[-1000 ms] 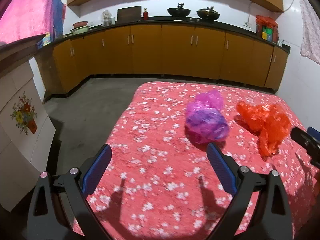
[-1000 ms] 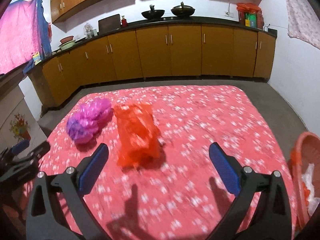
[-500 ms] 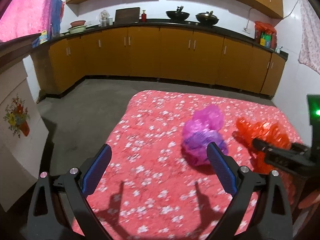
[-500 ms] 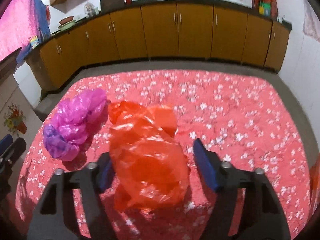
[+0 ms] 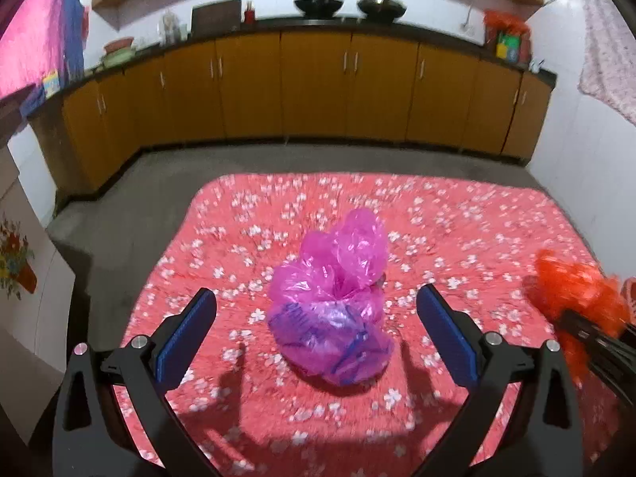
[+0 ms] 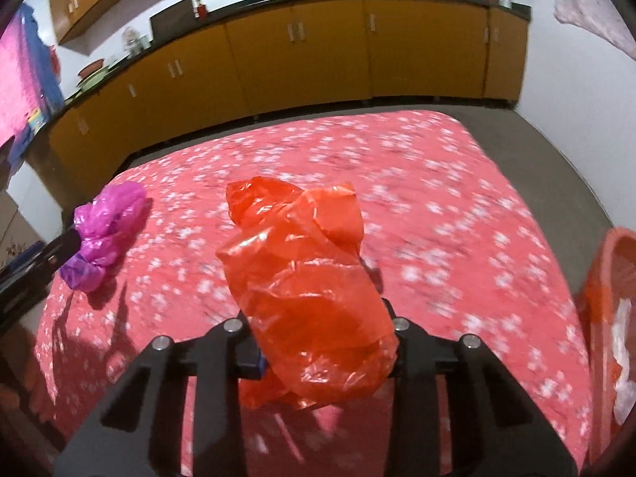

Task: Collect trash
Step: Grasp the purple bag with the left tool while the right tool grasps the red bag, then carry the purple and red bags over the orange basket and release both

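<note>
1. Right jaws. My right gripper (image 6: 318, 351) is closing on the orange bag (image 6: 306, 294), lower centre of the right wrist view. The bag fills the gap and hides both pads, so I judge them pressing the plastic.
2. Left jaws. My left gripper (image 5: 318, 342) stands wide, with the purple bag (image 5: 334, 310) between the pads, touching neither; it lies at frame centre on the red floral cloth (image 5: 457, 218).
3. Progress. I judge the task early: one bag is being gripped, the other is only straddled, and neither is binned. The red basket (image 6: 604, 278), at the right edge of the right wrist view, already holds some pale scraps; both bags must travel there.
4. Axis, orange bag. Its long axis runs from my pads up and slightly left in the frame, crumpled loose end farthest from me.
5. Axis, purple bag. It lies lengthwise, bulky end at the pads, thin pink end pointing toward the upper right.
</note>
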`<state>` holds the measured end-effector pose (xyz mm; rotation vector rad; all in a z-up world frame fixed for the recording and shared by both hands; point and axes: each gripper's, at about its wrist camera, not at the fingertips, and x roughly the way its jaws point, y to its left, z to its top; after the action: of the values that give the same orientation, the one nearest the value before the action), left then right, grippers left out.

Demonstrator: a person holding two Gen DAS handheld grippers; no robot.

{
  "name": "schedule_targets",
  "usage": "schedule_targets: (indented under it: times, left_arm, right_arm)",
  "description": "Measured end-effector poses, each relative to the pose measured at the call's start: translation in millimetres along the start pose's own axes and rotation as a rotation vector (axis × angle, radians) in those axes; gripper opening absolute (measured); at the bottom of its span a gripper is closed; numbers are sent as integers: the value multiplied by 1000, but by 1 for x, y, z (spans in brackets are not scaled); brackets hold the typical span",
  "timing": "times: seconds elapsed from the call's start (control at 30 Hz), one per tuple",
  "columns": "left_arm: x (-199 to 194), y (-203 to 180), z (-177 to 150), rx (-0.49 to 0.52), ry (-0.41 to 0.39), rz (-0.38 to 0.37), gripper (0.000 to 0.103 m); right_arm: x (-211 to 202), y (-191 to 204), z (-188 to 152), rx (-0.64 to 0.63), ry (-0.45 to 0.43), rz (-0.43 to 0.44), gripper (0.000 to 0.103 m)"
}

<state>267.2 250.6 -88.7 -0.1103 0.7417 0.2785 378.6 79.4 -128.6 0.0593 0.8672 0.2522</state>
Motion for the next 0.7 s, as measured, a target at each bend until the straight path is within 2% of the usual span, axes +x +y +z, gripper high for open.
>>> schedule_targets:
  times: [0.13, 0.2, 0.37, 0.47, 0.7]
  left_arm:
    - [19, -4, 2, -1, 49, 41, 99]
    - [25, -5, 2, -3, 66, 45, 94]
    - [39, -7, -3, -9, 124, 29, 66]
    - [38, -8, -3, -15, 114, 26, 60]
    - [11, -23, -11, 16, 84, -8, 58]
  right_arm:
    - [-10, -17, -5, 17, -7, -15, 34]
    - [-13, -25, -7, 21, -8, -17, 34]
    - [-20, -36, -13, 37, -11, -18, 34]
    - [-26, -41, -17, 39, -13, -22, 34]
    - [-42, -46, -27, 39, -22, -39, 34]
